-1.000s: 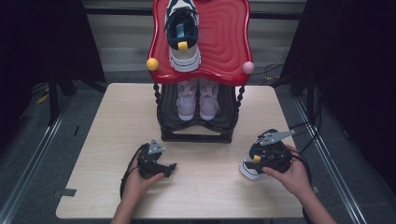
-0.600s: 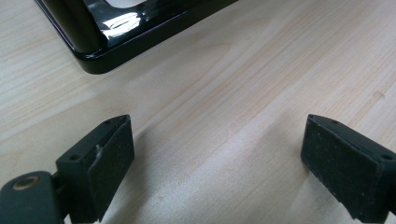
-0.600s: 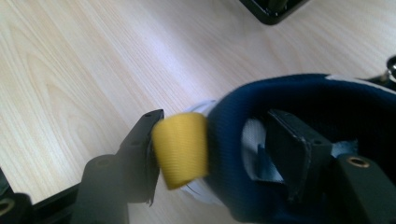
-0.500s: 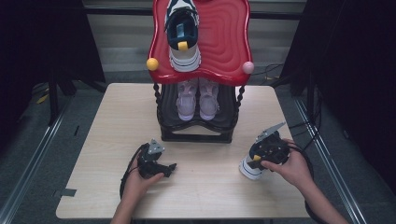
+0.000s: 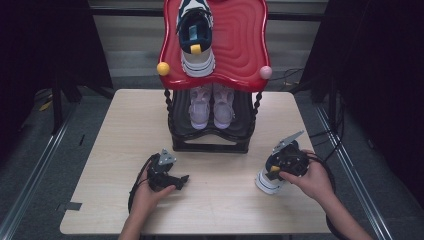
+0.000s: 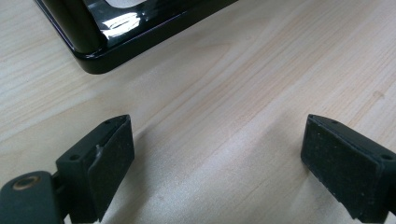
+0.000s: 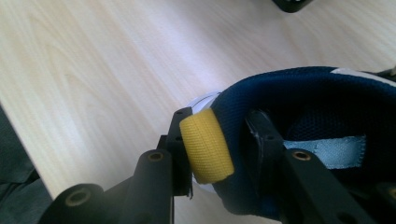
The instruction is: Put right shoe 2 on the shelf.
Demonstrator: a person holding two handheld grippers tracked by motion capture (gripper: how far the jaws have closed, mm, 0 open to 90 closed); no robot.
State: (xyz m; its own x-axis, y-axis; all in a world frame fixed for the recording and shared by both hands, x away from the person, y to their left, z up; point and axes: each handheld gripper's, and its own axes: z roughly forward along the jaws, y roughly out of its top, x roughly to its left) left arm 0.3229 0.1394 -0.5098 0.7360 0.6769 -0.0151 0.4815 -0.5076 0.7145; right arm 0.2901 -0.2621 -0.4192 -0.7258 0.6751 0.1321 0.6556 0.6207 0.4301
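Observation:
A navy and white sneaker (image 5: 270, 179) stands on the table at the right, its yellow heel tab (image 7: 206, 145) pinched between my right gripper's jaws. My right gripper (image 5: 278, 167) is shut on the sneaker's heel (image 7: 289, 107), one jaw outside and one inside the collar. A matching sneaker (image 5: 196, 37) lies on the red top shelf (image 5: 245, 45) of the rack. My left gripper (image 5: 172, 180) rests low on the table at the left, open and with nothing in it, its black pads (image 6: 108, 163) wide apart over bare wood.
A pale pink pair of shoes (image 5: 212, 105) sits on the black lower shelf (image 5: 210, 145) of the rack at the table's middle back. The rack's black base corner (image 6: 93, 42) lies just ahead of my left gripper. Dark curtains flank the wooden table (image 5: 215, 205).
My right gripper has turned and shifted slightly on the sneaker's heel, its grey plate now tilting up. The left gripper has stayed where it was.

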